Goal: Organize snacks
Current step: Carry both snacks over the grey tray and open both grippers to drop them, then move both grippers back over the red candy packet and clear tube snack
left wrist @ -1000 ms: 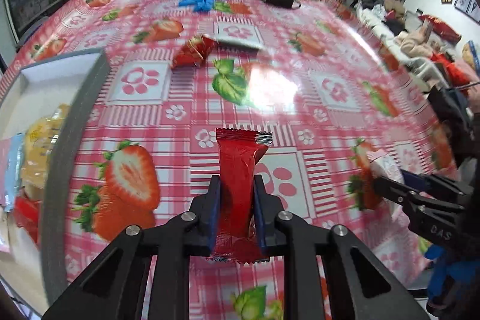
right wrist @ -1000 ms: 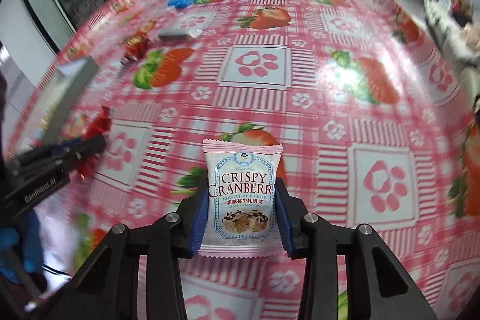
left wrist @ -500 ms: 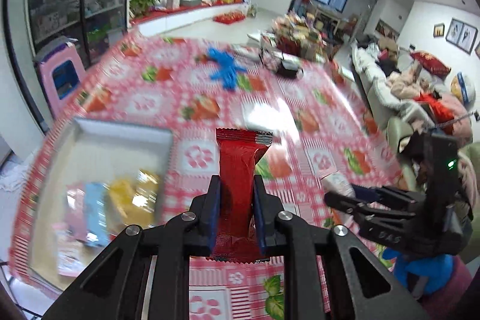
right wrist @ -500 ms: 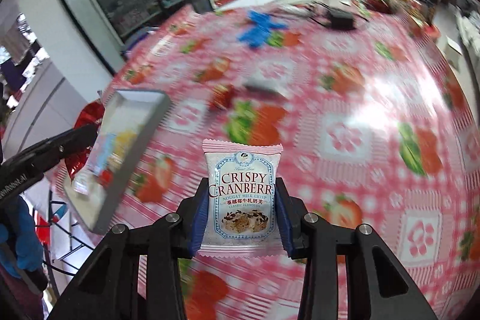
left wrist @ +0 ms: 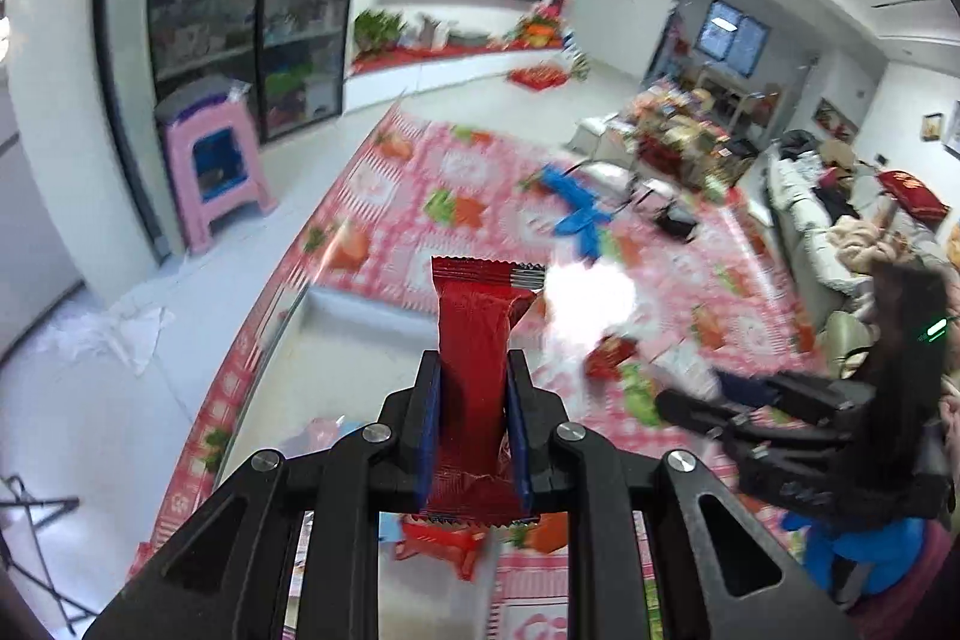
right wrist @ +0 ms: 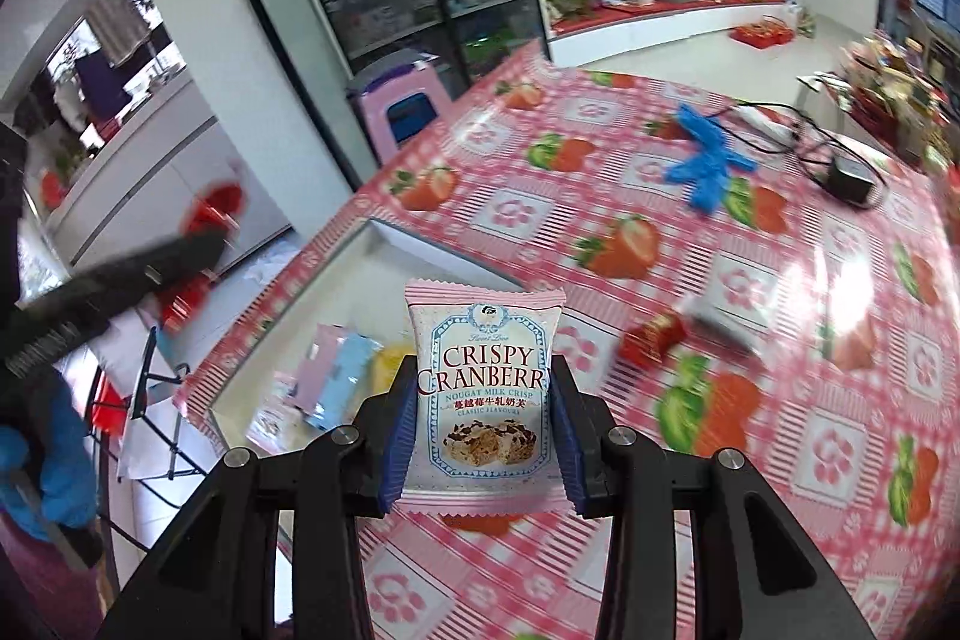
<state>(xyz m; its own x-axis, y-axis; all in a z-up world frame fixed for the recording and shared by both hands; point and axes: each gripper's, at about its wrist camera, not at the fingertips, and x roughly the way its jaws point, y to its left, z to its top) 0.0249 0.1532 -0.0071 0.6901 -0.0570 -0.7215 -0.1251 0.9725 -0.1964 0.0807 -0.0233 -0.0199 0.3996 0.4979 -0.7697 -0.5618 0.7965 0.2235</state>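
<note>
My left gripper (left wrist: 474,370) is shut on a long red snack packet (left wrist: 477,340), held upright well above the table. My right gripper (right wrist: 483,370) is shut on a white and pink Crispy Cranberry packet (right wrist: 483,388), label facing the camera. Below both lies a white tray (right wrist: 360,268) at the table's left edge, holding several snack packets, pink, blue and yellow (right wrist: 336,370). In the left wrist view the tray (left wrist: 360,334) shows under the red packet, and the right gripper (left wrist: 678,406) reaches in from the right. The left gripper (right wrist: 204,244) appears blurred at the left of the right wrist view.
A small red wrapped snack (right wrist: 651,340) and a grey packet (right wrist: 729,316) lie on the strawberry tablecloth (right wrist: 840,448) right of the tray. A blue glove (right wrist: 708,166) and a black charger with cable (right wrist: 849,178) sit farther back. A pink stool (left wrist: 210,166) stands on the floor beyond the table's edge.
Both grippers rose and swung left with their packets still clamped. The tray came under them, and the room beyond the table came into view.
</note>
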